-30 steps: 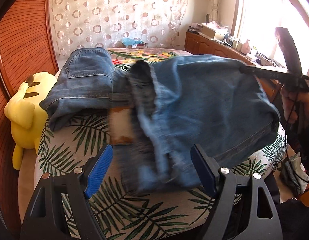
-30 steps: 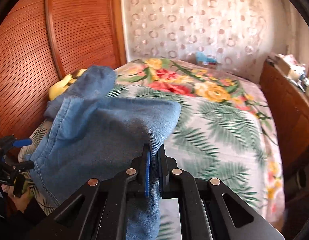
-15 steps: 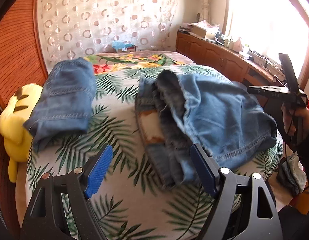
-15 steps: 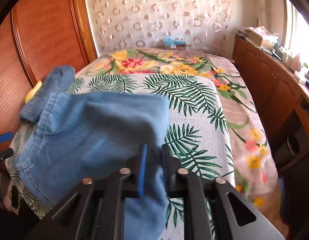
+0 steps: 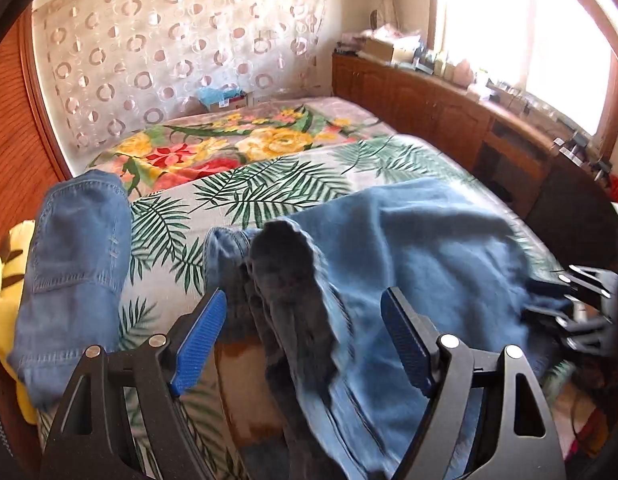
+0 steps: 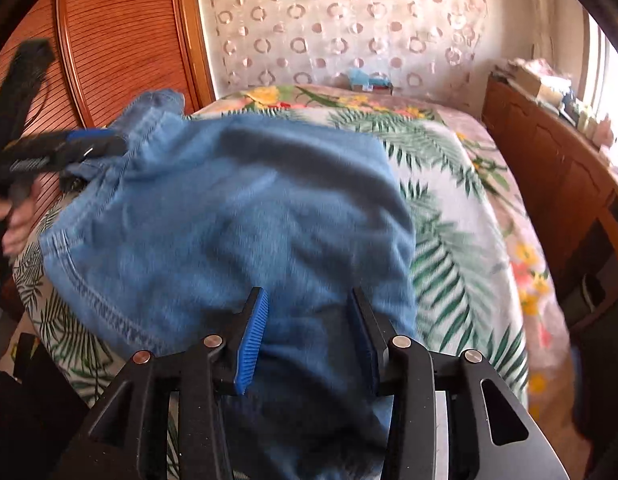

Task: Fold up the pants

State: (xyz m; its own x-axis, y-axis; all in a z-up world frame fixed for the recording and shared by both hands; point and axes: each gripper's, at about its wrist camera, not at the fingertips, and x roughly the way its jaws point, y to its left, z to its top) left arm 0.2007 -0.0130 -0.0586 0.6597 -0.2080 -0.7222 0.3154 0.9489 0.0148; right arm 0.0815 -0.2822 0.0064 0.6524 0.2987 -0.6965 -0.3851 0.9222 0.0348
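Note:
A pair of blue jeans (image 5: 421, 264) lies bunched on the near end of the bed, its waistband end with a dark lining (image 5: 293, 280) toward the left. It also fills the right wrist view (image 6: 237, 216). My left gripper (image 5: 305, 340) is open, its blue pads either side of the waistband end. My right gripper (image 6: 309, 332) is open with denim lying between its fingers. The right gripper shows at the jeans' right edge in the left wrist view (image 5: 581, 304). The left gripper shows at the jeans' far left corner in the right wrist view (image 6: 89, 146).
A second, folded pair of jeans (image 5: 77, 264) lies at the bed's left side beside a yellow plush toy (image 5: 1, 292). The bed (image 5: 269, 184) has a palm-leaf and floral cover. A wooden cabinet (image 5: 449, 116) runs along the right, wooden panelling (image 6: 121, 40) along the left.
The right gripper has opened and let go of the jeans, which have dropped onto the bed. Both grippers have moved down and in toward the jeans.

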